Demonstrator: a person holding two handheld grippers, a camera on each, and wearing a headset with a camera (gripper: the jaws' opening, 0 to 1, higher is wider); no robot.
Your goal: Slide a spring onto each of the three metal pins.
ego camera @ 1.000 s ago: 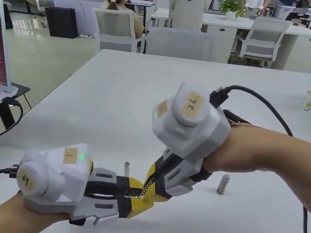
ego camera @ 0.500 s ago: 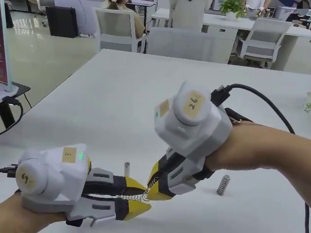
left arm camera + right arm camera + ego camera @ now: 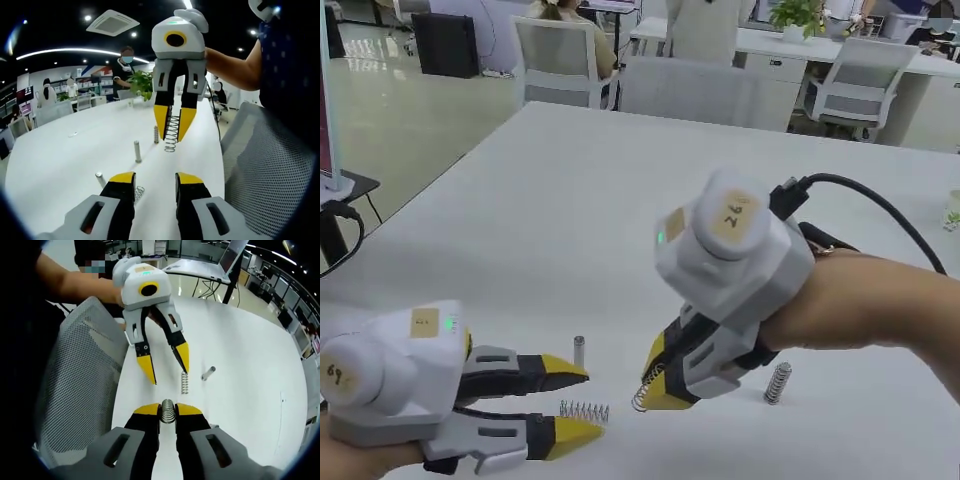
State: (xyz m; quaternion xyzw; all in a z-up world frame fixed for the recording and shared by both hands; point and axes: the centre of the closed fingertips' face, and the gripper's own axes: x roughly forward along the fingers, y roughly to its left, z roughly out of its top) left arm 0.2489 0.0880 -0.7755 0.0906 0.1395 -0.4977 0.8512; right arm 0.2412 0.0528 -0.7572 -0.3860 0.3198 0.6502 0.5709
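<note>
The right claw [image 3: 657,388] pinches one spring [image 3: 642,393]. The left claw [image 3: 591,400] is open, empty — a pin [image 3: 579,351] stands at its 12 o'clock.

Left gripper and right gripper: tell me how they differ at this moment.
The left gripper has its jaws apart and holds nothing; the right gripper is shut on a spring. The left gripper lies nearly level with the table, a loose spring lying by its tips; the right gripper tilts down from above. Both have white bodies and yellow-tipped jaws.
</note>
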